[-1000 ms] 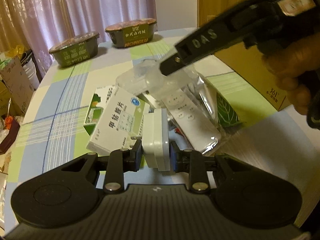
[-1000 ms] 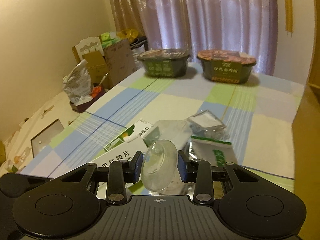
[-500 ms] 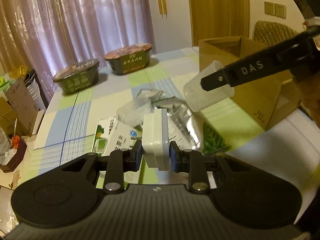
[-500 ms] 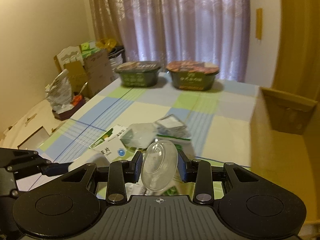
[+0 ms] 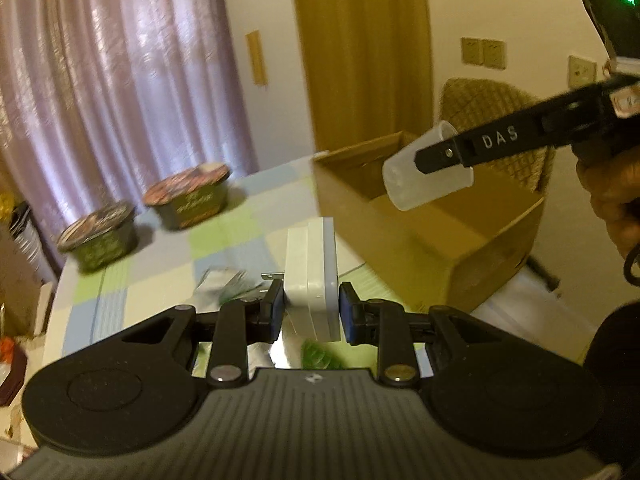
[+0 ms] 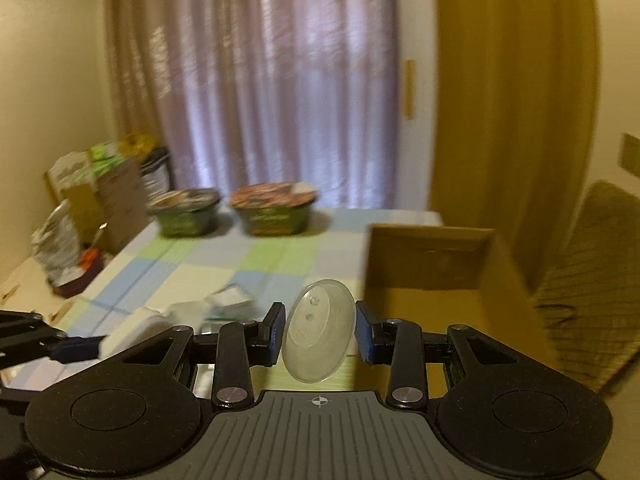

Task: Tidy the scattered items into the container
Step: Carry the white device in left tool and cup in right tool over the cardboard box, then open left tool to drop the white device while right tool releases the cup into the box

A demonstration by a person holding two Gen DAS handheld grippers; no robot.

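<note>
1. The left gripper [image 5: 311, 307] holds its jaws pinched on a white, smooth, rectangular plug adapter [image 5: 310, 276], long axis upright, metal prongs pointing left, above the checked tabletop [image 5: 168, 264].
2. The right gripper [image 6: 320, 334] holds its jaws pinched on a clear, tapered plastic cup [image 6: 318, 340], tilted above the open cardboard box [image 5: 432, 236].
3. The box stands at the tabletop's right edge.

Matt brown cardboard box [image 5: 424, 232], clear smooth plastic cup [image 6: 319, 342], glossy white plastic adapter [image 5: 310, 276], checked cloth tablecloth [image 6: 224, 268].
</note>
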